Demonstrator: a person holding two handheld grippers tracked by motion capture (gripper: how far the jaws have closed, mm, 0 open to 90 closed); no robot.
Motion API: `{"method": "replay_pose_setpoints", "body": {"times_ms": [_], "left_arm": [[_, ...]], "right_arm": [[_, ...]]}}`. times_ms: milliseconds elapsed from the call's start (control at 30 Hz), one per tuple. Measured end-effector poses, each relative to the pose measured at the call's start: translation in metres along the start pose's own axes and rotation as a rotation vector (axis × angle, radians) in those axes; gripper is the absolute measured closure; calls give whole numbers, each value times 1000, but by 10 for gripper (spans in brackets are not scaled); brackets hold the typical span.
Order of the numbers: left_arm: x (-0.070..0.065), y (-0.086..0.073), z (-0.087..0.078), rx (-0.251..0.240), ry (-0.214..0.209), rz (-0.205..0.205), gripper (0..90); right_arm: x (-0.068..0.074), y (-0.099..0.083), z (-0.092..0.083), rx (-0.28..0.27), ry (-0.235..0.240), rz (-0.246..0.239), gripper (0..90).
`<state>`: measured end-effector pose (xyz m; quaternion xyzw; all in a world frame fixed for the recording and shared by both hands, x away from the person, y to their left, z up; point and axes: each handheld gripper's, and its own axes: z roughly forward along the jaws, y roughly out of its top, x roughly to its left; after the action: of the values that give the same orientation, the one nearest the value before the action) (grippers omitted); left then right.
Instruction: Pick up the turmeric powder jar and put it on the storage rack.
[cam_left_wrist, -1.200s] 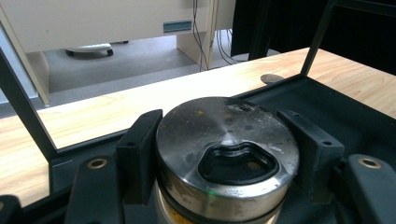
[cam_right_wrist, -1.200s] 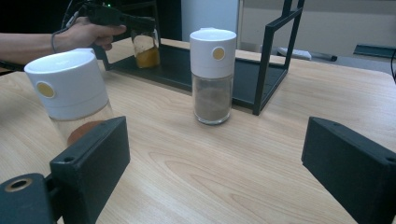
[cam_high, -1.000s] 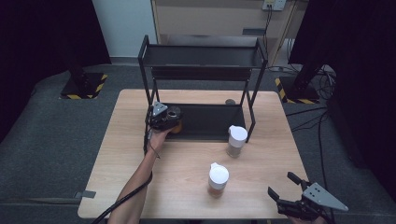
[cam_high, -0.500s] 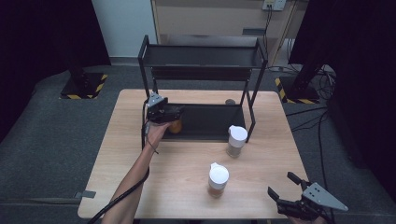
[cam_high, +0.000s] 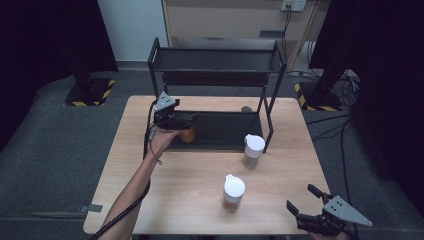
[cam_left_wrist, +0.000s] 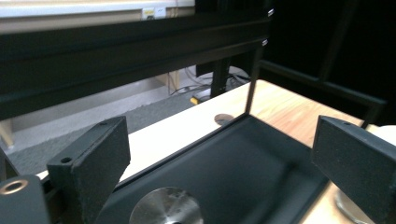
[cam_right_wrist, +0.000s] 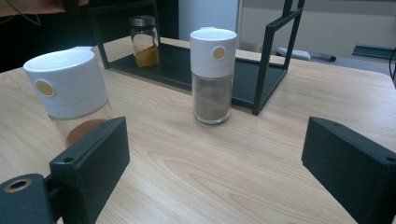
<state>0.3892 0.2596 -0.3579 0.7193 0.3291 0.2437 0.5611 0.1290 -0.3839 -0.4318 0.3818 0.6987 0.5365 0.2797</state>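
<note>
Lab/test rig, black curtains (cam_high: 45, 40) round wood table (cam_high: 200, 200), hazard-taped stand bases (cam_high: 90, 95), loose cables (cam_high: 345, 85) on grey carpet

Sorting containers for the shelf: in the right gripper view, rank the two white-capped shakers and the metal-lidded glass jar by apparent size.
1. Near white-capped shaker, though nearness to the camera inflates it.
2. White-capped shaker with grey powder, likely a similar size.
3. Metal-lidded glass jar of yellow spice, farthest, so unsure.

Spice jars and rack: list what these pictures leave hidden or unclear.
- Orange spice jar: high view, the left gripper covers its top; left gripper view cuts its silver lid at the bottom edge.
- Near white-capped jar: right gripper view, its base sits behind that gripper's jaw.
- Small round thing behind the rack: too small to identify.
- Right gripper: high view, the bottom edge cuts off the hand.
</note>
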Motion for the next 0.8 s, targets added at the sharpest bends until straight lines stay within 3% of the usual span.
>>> {"method": "replay_pose_setpoints", "body": {"times_ms": [233,433,633,800], "left_arm": [[0,10,-33,-23,-20,27,51],[1,24,-55,-8,-63,36,53],[-1,25,-73,-42,-117,30,63],[-5,22,-84,-42,-160,34,69]], "right_arm": [[0,1,1,4,4,-4,78],[1,1,1,3,2,-6,77],[1,1,0,3,3,-10,78],[2,1,0,4,3,-12,77]]}}
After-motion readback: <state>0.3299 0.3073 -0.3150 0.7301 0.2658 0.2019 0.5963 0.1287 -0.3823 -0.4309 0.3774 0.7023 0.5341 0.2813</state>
